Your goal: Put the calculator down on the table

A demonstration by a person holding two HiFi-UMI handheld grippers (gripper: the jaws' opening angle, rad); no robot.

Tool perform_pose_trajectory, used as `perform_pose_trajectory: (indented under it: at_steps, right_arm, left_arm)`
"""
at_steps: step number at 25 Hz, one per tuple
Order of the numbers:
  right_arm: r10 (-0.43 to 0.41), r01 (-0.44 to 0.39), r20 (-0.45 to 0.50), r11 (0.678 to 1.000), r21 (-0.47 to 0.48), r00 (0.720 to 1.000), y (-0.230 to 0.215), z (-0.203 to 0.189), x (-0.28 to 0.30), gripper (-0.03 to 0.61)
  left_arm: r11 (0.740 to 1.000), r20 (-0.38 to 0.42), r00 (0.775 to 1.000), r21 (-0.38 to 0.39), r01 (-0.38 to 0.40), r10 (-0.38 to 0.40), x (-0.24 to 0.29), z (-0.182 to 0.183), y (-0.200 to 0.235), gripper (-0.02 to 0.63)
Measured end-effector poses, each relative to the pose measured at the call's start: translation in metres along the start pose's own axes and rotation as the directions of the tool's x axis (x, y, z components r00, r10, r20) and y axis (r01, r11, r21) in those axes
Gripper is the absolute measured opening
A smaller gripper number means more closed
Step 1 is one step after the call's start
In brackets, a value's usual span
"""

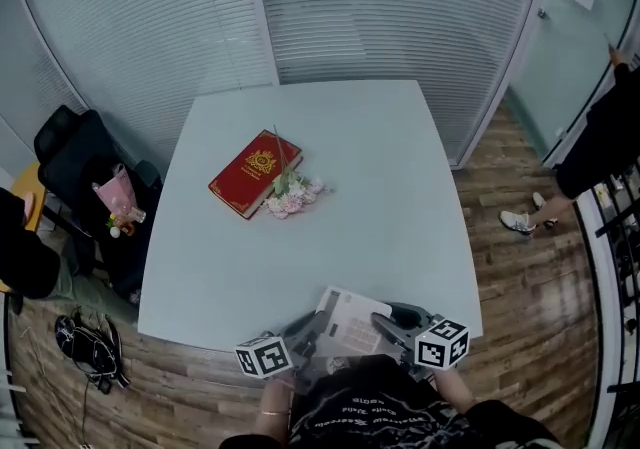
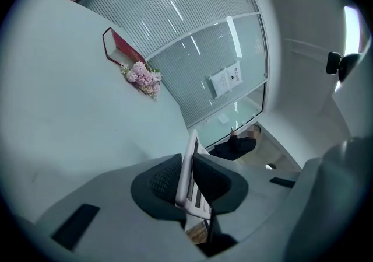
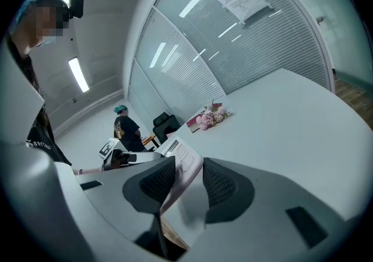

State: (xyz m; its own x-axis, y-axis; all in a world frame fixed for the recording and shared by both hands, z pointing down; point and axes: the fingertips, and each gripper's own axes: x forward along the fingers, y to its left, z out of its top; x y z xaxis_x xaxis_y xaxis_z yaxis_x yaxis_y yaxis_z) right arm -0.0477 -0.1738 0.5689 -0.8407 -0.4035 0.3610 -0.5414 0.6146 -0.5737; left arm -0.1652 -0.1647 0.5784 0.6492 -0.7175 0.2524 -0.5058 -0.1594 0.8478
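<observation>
— Pale tabletop, blinds on the far walls, wood floor all round. The table (image 1: 300, 247) looks mostly bare. Where is the calculator?

— At the near edge, right in front of the person. The calculator (image 1: 350, 325) sits over the table's near rim, keyed face up. I can't tell whether its underside touches the top.

— What has hold of it?

— Both. The left tongs (image 1: 303, 334) are nearly closed and pinch its thin left edge. The left gripper view shows it edge-on between the pads. The right tongs (image 1: 398, 327) stand about half wide and are clamped on its right side, where it sits slantwise between the pads.

— So neither hand is nearer?

— Neither. It lies straight between them, one at each side.

— And its long axis?

— Roughly near to far, pointing away from the person, with the far end leaning a little left.

— What does setting it down turn on, then?

— As I judge it, the open tabletop lies just beyond and below it. It wants carrying a little farther in, lowering flat, and both grips letting go together.

— Is anything in the way?

— I'd say no. A red book (image 1: 255, 173) with pink flowers (image 1: 292, 195) lying against it sits well apart, far and left. A black chair (image 1: 70, 157) stands off the table's left side, and a person (image 1: 600, 137) is far right by the glass.
</observation>
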Motion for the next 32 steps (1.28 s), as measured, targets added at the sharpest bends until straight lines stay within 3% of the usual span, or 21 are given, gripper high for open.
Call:
perform_pose_trajectory:
  at_steps: [8,19,26,32]
  right_arm:
    - [0.026,-0.037,-0.106,0.995,-0.096,0.994,-0.014,0.025,0.032,0.167]
    - [0.084,-0.109,-0.164,0.984,-0.144,0.983,-0.048,0.074,0.086,0.172]
    - [0.046,-0.086,-0.203,0.977,-0.197,0.978,-0.08,0.099,0.12,0.178]
    - [-0.016,-0.028,-0.222,0.981,-0.19,0.975,-0.121,0.109,0.138,0.179]
  left_arm:
    - [0.996,0.092,0.992,-0.038,-0.087,0.09,0.003,0.024,0.011,0.069]
    - [0.98,0.196,0.96,-0.028,-0.198,0.199,0.029,0.08,0.03,0.069]
    - [0.963,0.214,0.94,-0.022,-0.269,0.267,0.057,0.11,0.053,0.072]
    - [0.958,0.173,0.942,-0.026,-0.287,0.287,0.095,0.124,0.07,0.072]
